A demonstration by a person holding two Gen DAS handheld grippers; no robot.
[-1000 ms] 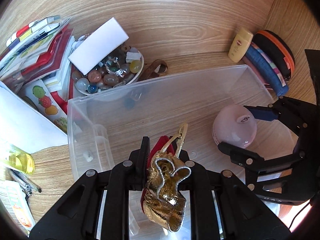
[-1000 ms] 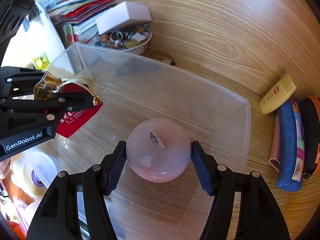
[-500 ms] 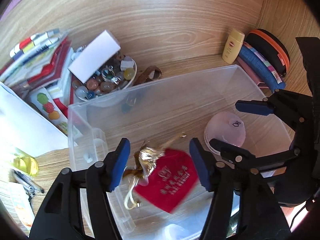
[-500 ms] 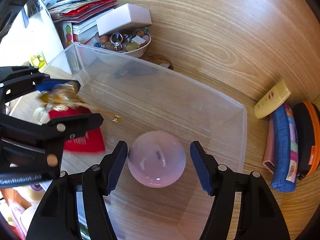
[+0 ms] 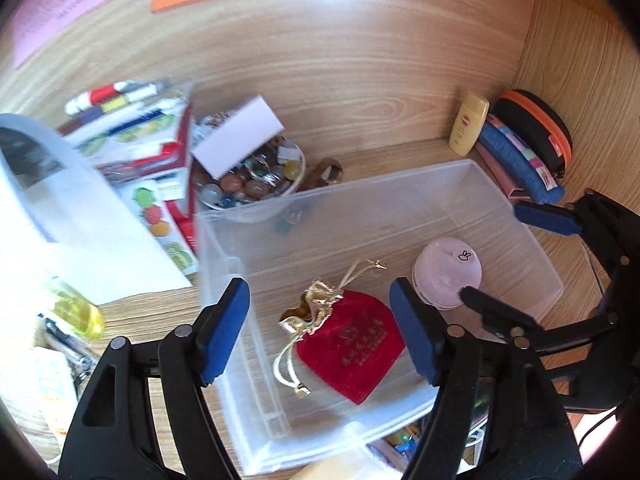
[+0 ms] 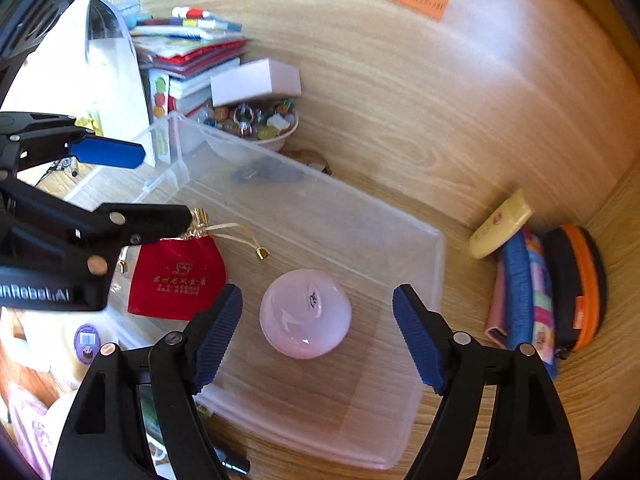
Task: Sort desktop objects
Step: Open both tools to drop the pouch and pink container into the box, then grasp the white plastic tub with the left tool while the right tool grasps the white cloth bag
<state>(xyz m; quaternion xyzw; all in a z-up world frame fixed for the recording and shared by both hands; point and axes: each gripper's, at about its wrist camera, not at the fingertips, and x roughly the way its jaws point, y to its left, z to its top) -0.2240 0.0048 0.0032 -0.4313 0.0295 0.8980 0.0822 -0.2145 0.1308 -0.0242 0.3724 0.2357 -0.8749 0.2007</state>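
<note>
Red pouch (image 5: 352,344) and pink ball (image 6: 306,312) now loose in bin (image 5: 400,184), both grippers just opened, released.

Left gripper (image 5: 320,332): jaws wide apart, having just been opening, blue pads clear of everything, nothing pressed between them. It points steeply down. In the right wrist view it enters from the left edge, one finger above the other.

Right gripper (image 6: 318,336): jaws spread, likewise just opened further, pads touching nothing. It points steeply down, alongside the left gripper and apart from it.
</note>
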